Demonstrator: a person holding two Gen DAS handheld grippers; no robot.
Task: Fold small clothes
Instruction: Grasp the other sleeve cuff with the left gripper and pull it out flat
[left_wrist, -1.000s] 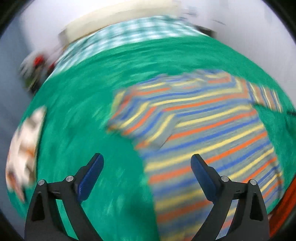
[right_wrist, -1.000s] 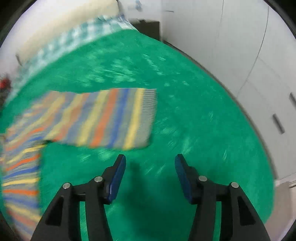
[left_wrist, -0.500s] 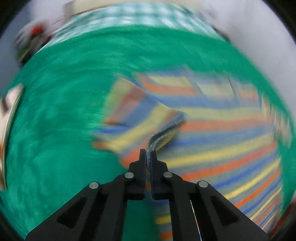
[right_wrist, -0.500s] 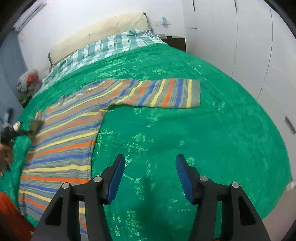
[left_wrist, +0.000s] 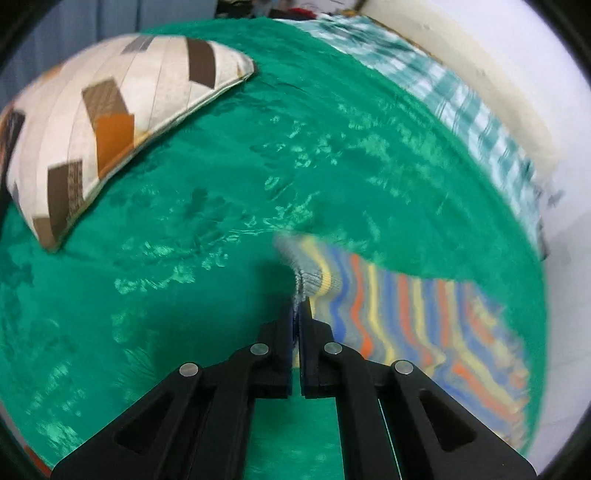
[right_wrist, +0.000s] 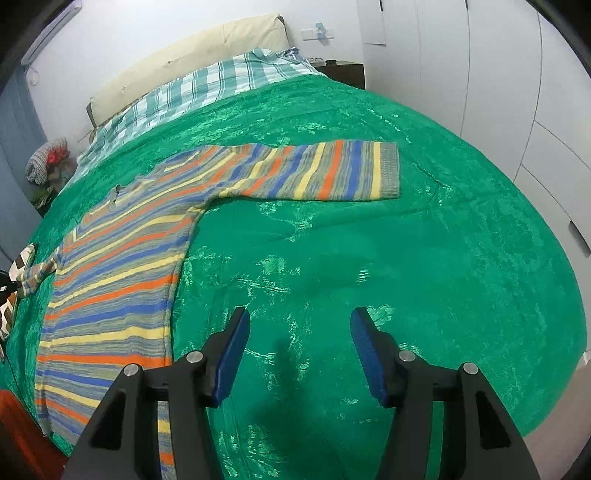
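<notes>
Two claws are working a striped sweater lying flat on the green bedspread. Pressed together, the left claw is pinching the grey cuff of the left sleeve, drawn out toward the patterned cushion. Spread and holding nothing, the right claw is hovering near the sweater's right edge. Sleeve folding seems underway; next, that cuff probably needs carrying across the body. No containers are showing.
</notes>
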